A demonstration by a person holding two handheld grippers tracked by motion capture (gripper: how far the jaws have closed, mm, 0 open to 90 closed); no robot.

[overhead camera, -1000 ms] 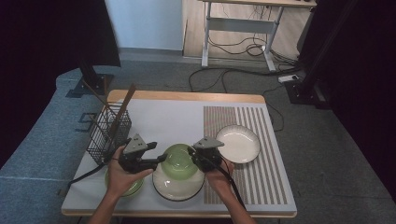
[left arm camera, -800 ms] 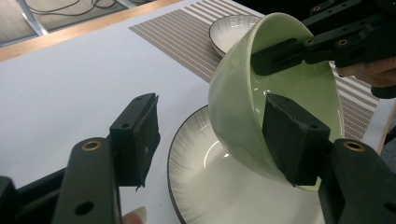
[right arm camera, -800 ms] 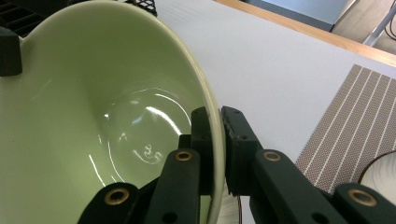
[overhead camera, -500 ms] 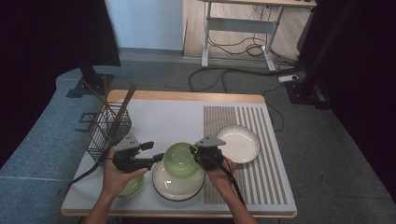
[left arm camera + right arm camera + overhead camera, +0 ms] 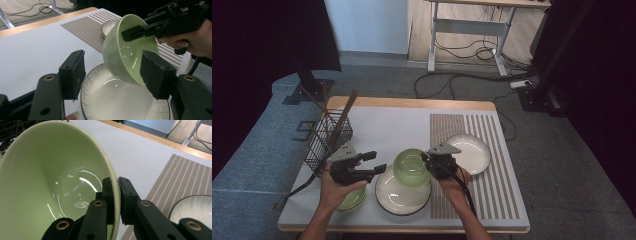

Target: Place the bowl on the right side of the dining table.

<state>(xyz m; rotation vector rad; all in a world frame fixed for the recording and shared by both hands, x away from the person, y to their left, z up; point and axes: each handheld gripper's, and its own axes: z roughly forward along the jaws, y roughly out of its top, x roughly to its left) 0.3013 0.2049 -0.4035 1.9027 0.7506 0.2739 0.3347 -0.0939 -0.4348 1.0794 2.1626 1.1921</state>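
A pale green bowl (image 5: 411, 167) hangs tilted over a white plate with a dark rim (image 5: 402, 200). My right gripper (image 5: 427, 159) is shut on the bowl's right rim, one jaw inside and one outside, as the right gripper view shows (image 5: 117, 192). In the left gripper view the bowl (image 5: 125, 55) leans toward me above the plate (image 5: 117, 100), with the right gripper (image 5: 127, 33) clamped on its far edge. My left gripper (image 5: 378, 161) stands open just left of the bowl, its pads (image 5: 75, 72) apart from it.
A second green dish (image 5: 352, 199) lies under the left hand. A wire basket (image 5: 329, 142) with long sticks stands at the left. Another white plate (image 5: 469, 152) rests on the striped mat (image 5: 492, 175) at the right.
The left gripper has drawn back a little to the left, away from the bowl's side. The bowl stays in the right gripper and has shifted slightly right.
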